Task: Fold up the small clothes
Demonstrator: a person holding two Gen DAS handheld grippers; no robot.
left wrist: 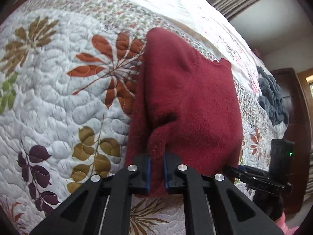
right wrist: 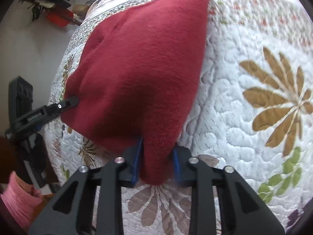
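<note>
The red knit garment (left wrist: 187, 101) hangs lifted by its near edge over the quilted bedspread (left wrist: 58, 98), far end w/ what looks like a sleeve draping back onto the quilt. Judging from that, the step in hand is carrying the held edge over to make a fold. To do it well: keep both corners level & the edge taut btwn them, move both together toward the far end, lay down w/o dragging, release only once fabric rests flat; uneven height would likely skew the crease.

Left gripper (left wrist: 156, 173): jaws nearly closed, a bunched corner of knit pinched btwn the blue pads. Right gripper (right wrist: 156, 162): jaws a bit wider apart, clamped on a thicker wad of the other corner; the cloth fills the gap & pokes out below. In each wrist view the other gripper shows at the garment's opposite corner.

A grey garment (left wrist: 273, 101) lies well apart near the bed's edge. A pink sleeve (right wrist: 17, 199) shows low in the right wrist view.
</note>
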